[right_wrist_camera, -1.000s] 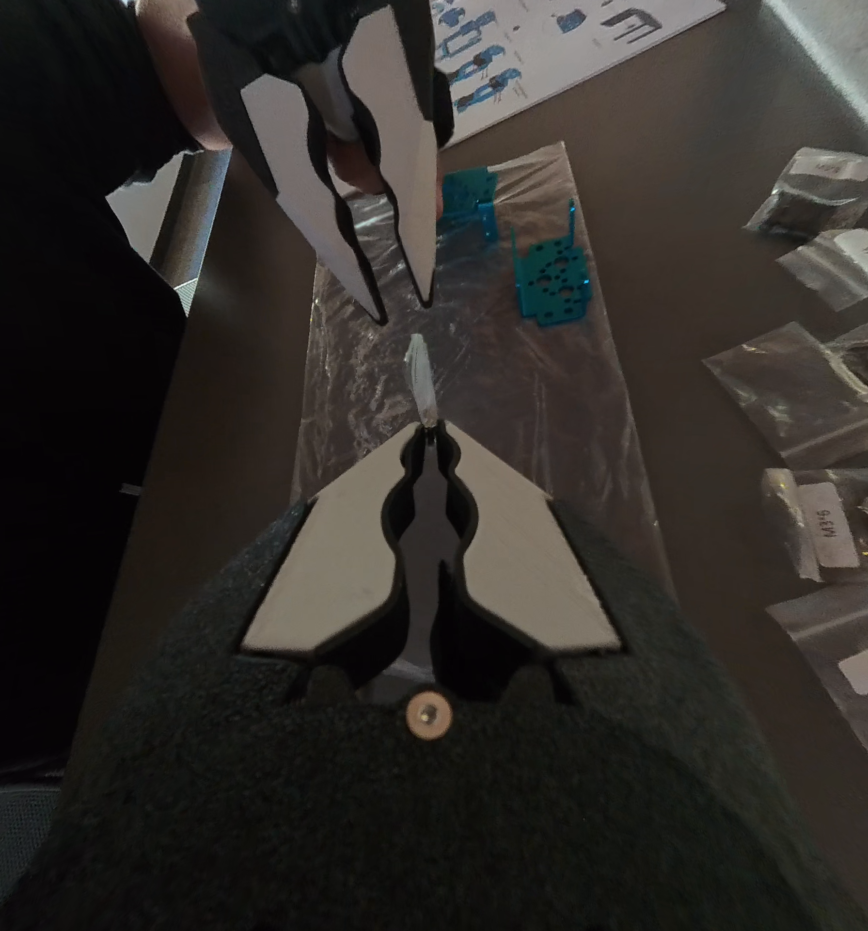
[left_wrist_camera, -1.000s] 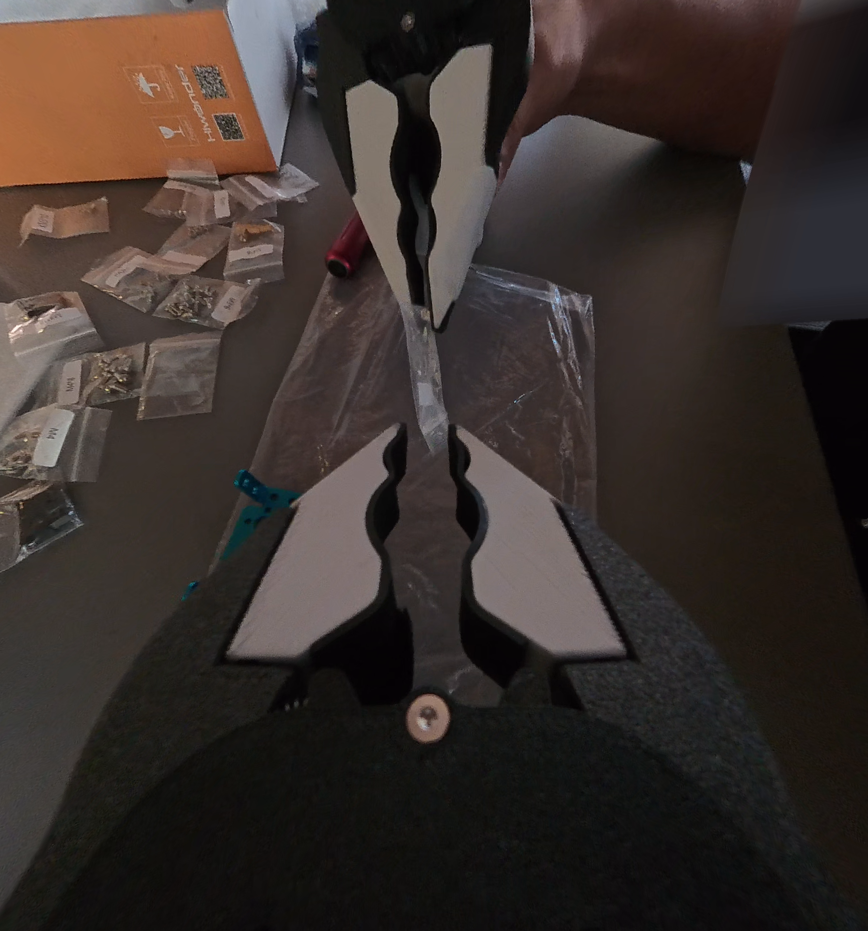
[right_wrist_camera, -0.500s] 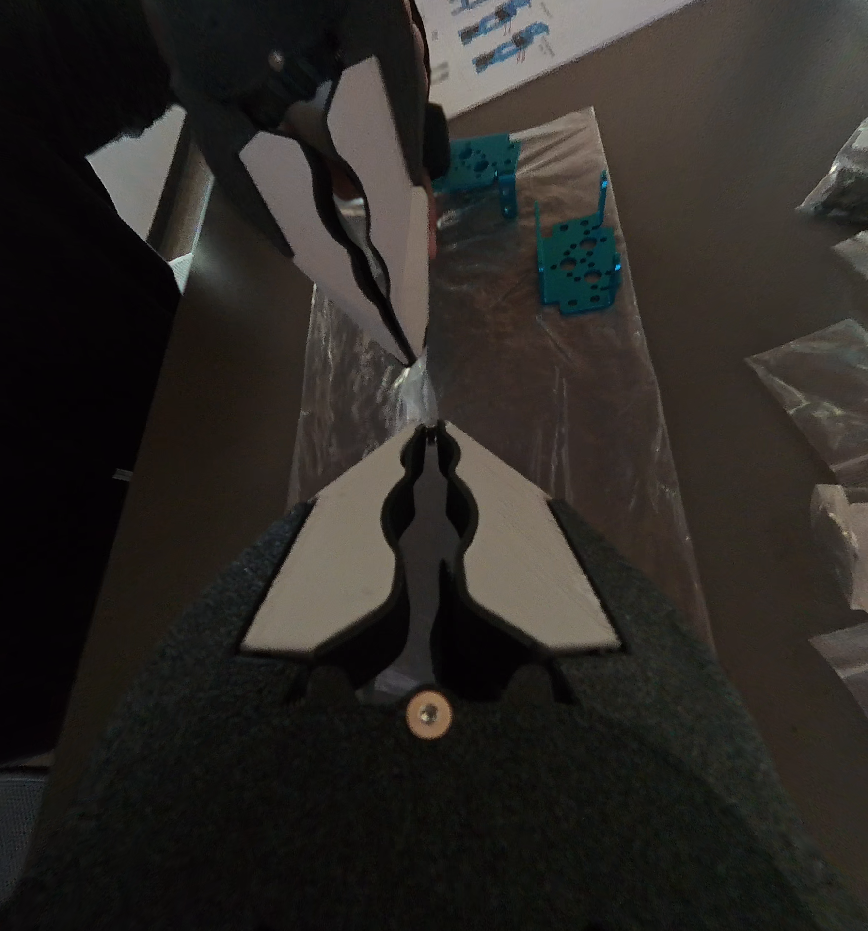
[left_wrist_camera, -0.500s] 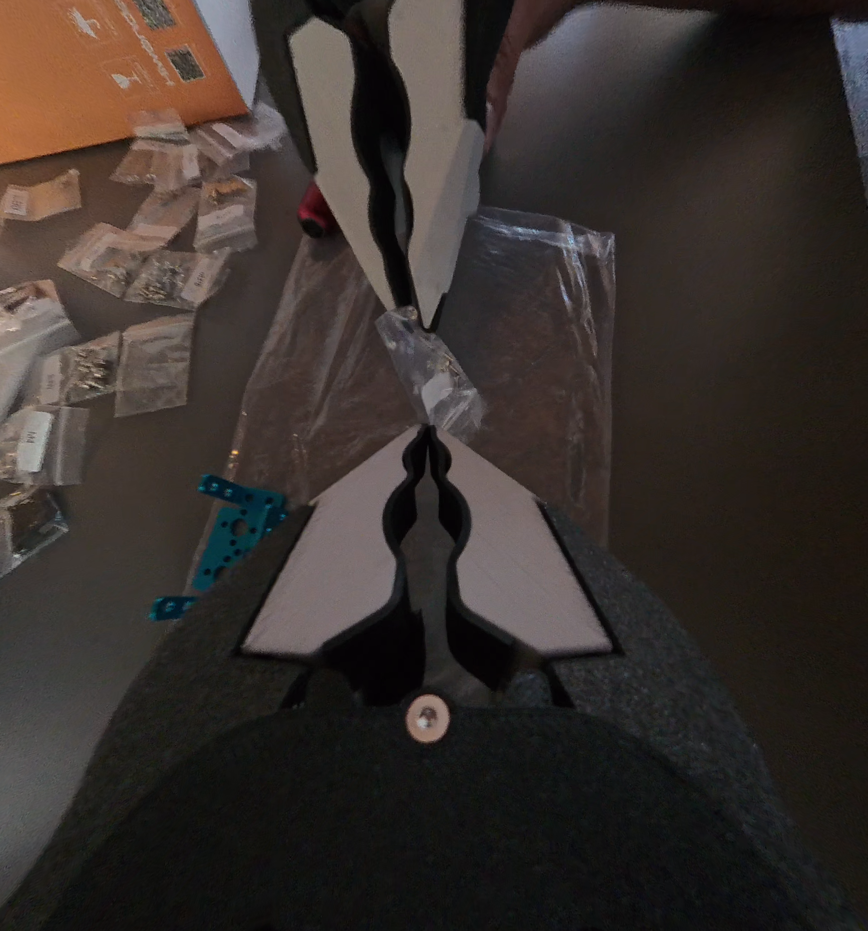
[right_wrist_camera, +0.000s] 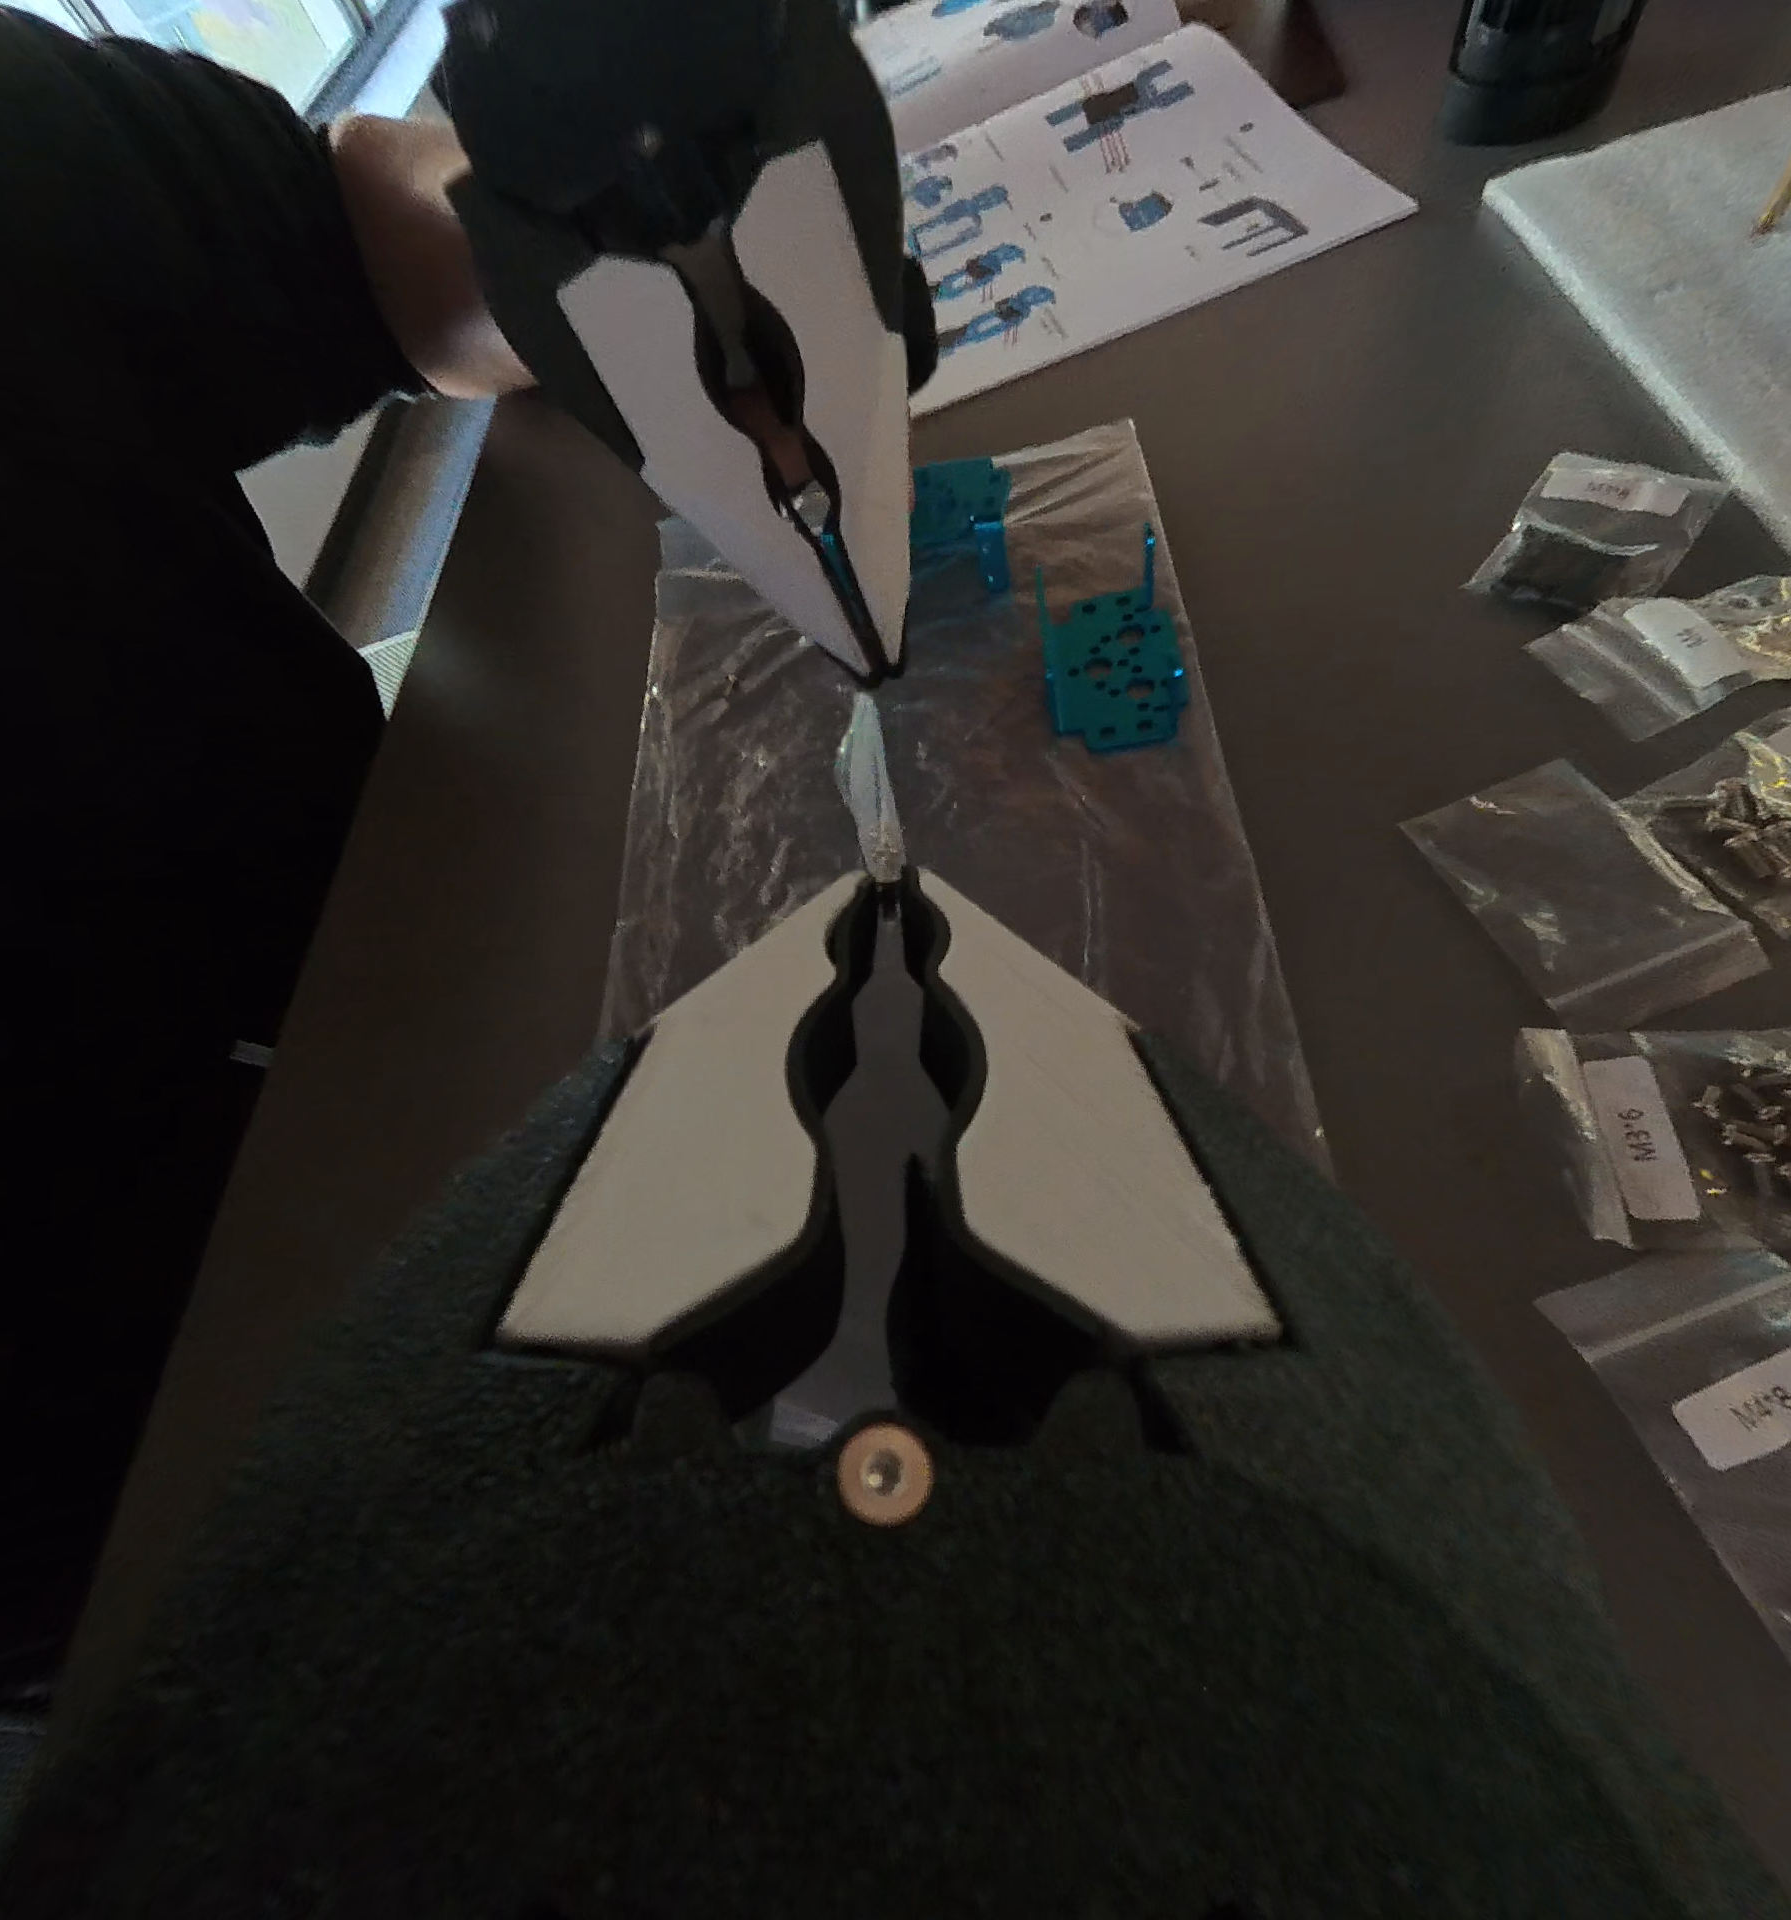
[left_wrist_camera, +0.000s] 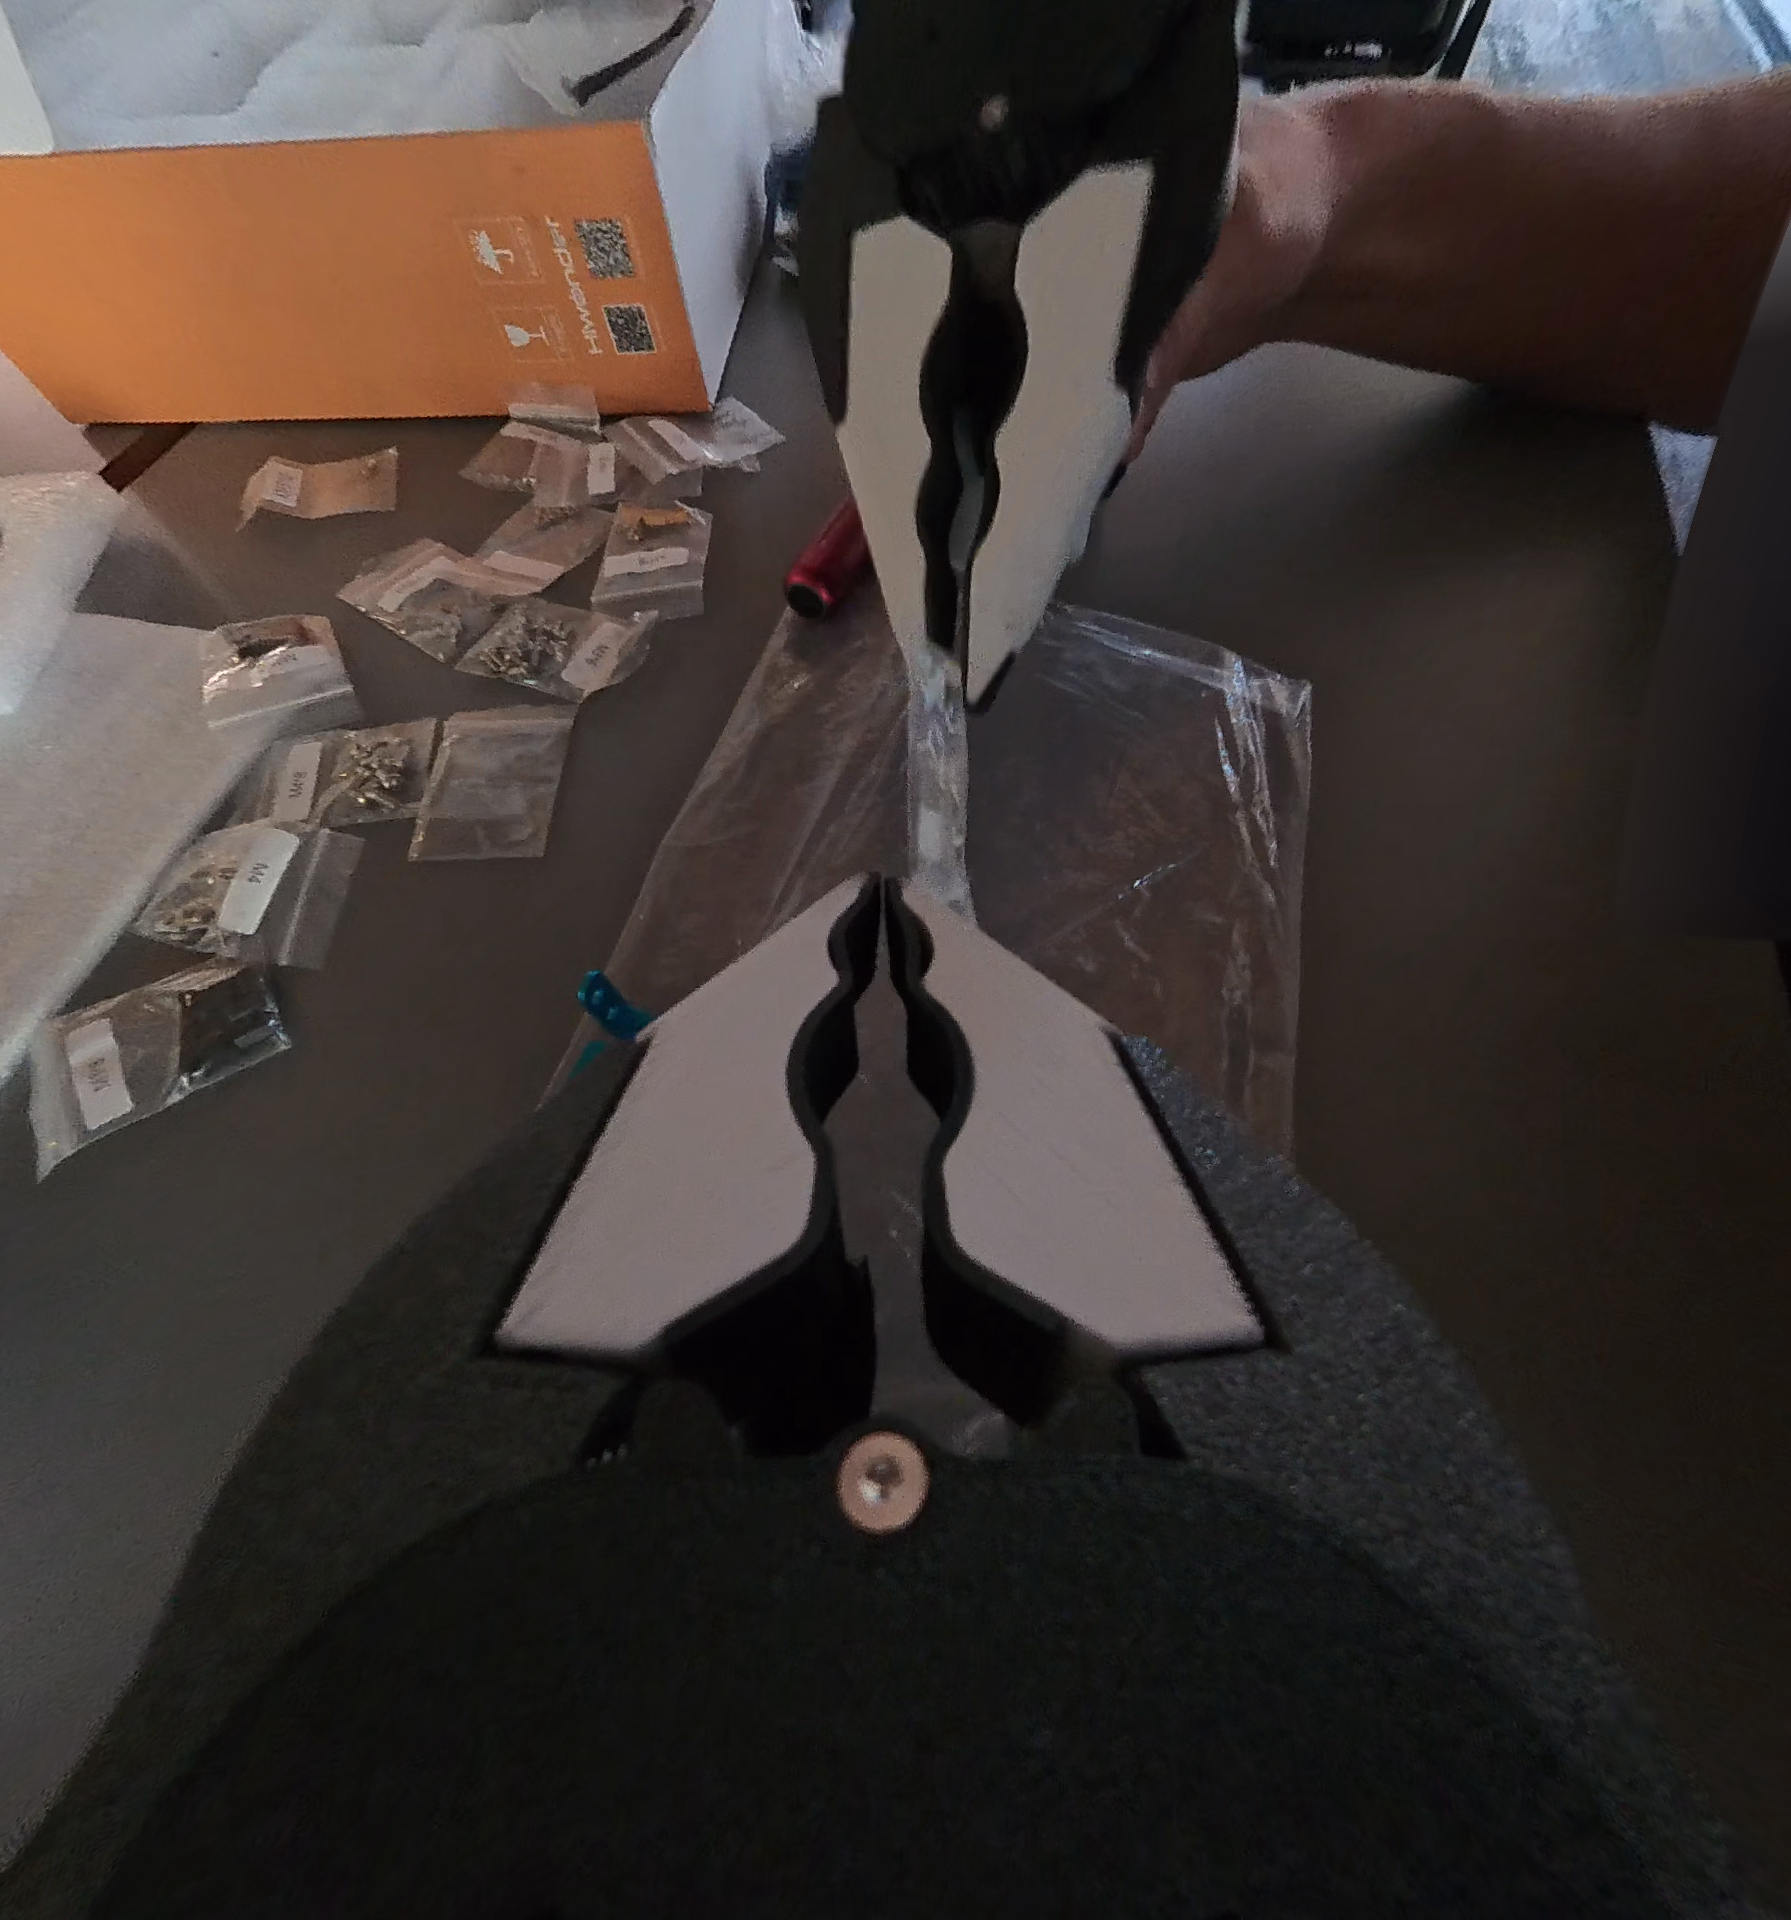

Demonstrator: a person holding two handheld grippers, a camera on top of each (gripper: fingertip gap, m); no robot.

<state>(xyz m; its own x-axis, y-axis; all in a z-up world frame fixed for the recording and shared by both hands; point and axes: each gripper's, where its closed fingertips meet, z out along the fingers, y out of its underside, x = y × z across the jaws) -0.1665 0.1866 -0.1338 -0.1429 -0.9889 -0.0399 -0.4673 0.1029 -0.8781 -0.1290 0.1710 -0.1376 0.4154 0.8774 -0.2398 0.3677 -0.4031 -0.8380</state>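
Claws meet tip to tip over the dark surface [left_wrist_camera: 1442, 644], and strung between them is a small clear plastic packet [left_wrist_camera: 935, 790], twisted thin. Its long axis runs straight from one claw to the other, held up above a large flat clear plastic bag [left_wrist_camera: 1130, 821].

Left claw [left_wrist_camera: 883, 896] is pinched nearly closed; the packet's end lies at its right tip, though I cannot tell if the grip is firm. In the right wrist view, the left claw [right_wrist_camera: 875, 670] is closed at the packet's [right_wrist_camera: 870, 790] far end.

Right claw [right_wrist_camera: 886, 883] is clamped narrow on the near end; from the left view, it [left_wrist_camera: 958, 665] comes down from above.

Off left, an open orange cardboard box [left_wrist_camera: 330, 270] holds white foam. Small zip bags of screws [left_wrist_camera: 517, 623] lie scattered beside it. On the big bag [right_wrist_camera: 1026, 883] sits a blue perforated metal bracket [right_wrist_camera: 1114, 665].
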